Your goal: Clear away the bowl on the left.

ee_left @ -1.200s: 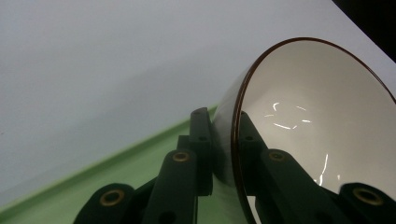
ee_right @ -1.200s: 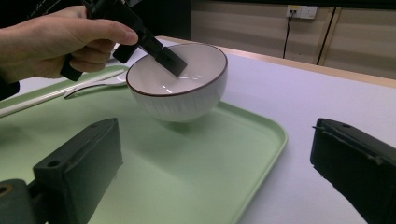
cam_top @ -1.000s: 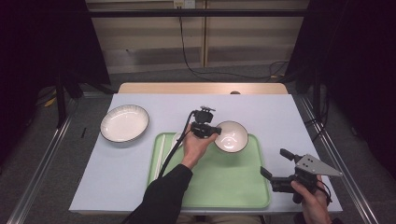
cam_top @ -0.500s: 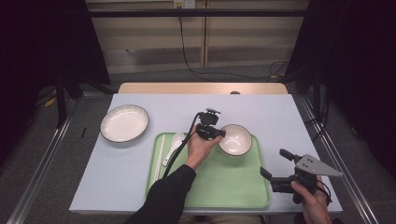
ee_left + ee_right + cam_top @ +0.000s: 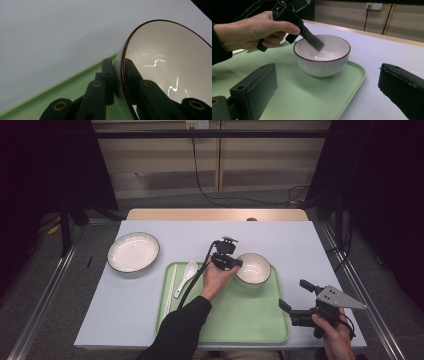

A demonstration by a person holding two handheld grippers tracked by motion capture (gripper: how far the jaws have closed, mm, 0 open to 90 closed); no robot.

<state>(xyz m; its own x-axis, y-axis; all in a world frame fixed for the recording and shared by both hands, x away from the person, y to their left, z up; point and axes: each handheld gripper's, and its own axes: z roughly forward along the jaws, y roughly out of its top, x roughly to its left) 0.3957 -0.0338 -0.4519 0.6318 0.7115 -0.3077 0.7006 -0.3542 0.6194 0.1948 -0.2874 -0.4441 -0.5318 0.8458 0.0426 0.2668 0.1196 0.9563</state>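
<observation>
Left gripper (image 5: pixel 239 264) fingers clamp the bowl (image 5: pixel 255 269) rim on green tray (image 5: pixel 235 320)

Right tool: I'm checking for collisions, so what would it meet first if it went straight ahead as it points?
Probably the bowl on the green tray; the right tool points at it with open jaws, though depth is unclear.

the left tongs (image 5: pixel 239 263) and the white bowl (image 5: pixel 253 269) clamped in them have shifted right along the far edge of the green tray (image 5: pixel 235 330), from near the tray's middle toward its far right corner. with the hand (image 5: pixel 216 279) moved off, the white spoon (image 5: pixel 186 277) at the tray's far left shows in full.
</observation>
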